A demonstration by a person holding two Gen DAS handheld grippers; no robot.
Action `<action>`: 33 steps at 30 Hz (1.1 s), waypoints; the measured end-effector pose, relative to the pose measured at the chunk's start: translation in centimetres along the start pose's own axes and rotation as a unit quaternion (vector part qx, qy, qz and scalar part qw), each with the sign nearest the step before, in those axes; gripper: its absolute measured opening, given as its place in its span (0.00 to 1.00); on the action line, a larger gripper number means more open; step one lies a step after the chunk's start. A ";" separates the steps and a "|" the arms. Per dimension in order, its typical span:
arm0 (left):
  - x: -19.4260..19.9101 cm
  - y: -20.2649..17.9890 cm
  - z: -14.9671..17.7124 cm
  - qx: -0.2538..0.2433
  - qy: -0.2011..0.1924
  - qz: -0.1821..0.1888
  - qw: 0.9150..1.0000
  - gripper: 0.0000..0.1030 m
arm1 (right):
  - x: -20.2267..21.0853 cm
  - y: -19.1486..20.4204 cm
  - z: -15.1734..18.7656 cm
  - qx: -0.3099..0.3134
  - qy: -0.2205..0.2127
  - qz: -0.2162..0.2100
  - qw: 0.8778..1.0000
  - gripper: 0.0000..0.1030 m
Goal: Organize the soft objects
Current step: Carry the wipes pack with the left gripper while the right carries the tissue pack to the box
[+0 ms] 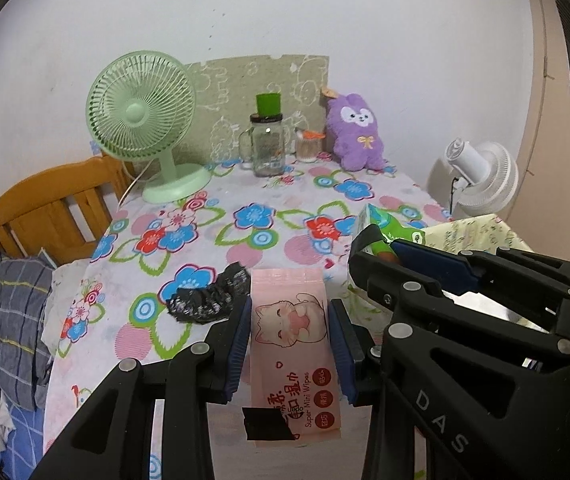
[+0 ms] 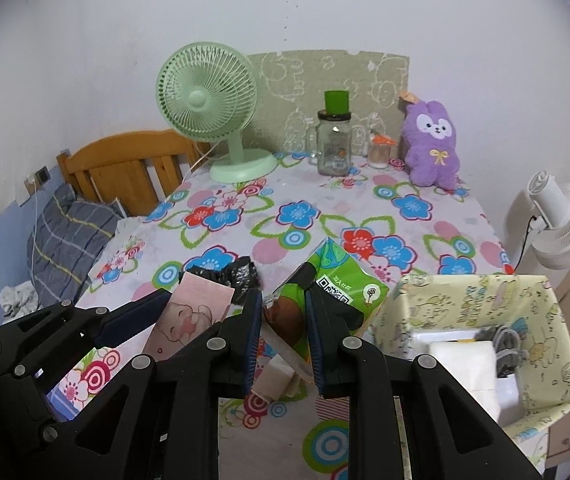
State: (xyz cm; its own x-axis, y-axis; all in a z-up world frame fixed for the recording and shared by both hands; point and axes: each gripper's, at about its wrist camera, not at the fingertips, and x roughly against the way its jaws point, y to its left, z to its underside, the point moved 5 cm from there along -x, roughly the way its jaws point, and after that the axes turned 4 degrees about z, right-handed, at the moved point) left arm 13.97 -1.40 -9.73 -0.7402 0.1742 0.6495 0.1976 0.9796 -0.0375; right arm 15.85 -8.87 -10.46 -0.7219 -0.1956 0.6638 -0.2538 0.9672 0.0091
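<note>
Pink wipes pack (image 1: 291, 344) sits right between the blue pads of the left gripper (image 1: 289, 340), jaws closed onto its two long sides, its long axis running straight ahead along the fingers. Whether it is lifted or resting on the tabletop (image 1: 189, 208) I cannot tell. Just left of its far end lies a crumpled black cloth (image 1: 205, 298), loose on the floral cover.

Moving right: the right gripper (image 2: 284, 336) has its jaws narrowed onto a green tissue pack (image 2: 333, 280), which tilts up and away from the fingers. Right beside it stands the yellow fabric bin (image 2: 557, 320), open-topped, with white packs already inside.

So the bin lies to the right of both grippers, and the right hand is much the nearer; my guess is the green pack goes in first. Room is tight, the two grippers nearly touching, and the bin's near wall must be cleared.
</note>
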 end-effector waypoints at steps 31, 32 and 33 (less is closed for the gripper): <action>-0.5 -11.0 -3.1 -0.054 -0.020 0.039 0.998 0.38 | 4.7 -11.0 0.1 -0.039 -0.028 0.050 0.998 0.23; -0.6 -11.4 -3.2 -0.056 -0.020 0.042 0.997 0.38 | 4.7 -11.4 0.1 -0.040 -0.029 0.052 0.997 0.23; -0.7 -11.6 -3.2 -0.057 -0.019 0.043 0.997 0.38 | 4.8 -11.6 0.2 -0.041 -0.029 0.054 0.997 0.23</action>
State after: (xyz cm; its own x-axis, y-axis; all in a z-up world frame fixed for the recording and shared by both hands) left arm 14.22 -13.25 -7.32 -0.7410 0.2634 0.6176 0.3322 0.9432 -0.0036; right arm 15.24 -21.03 -7.52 -0.7781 -0.0972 0.6206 -0.1215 0.9926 0.0031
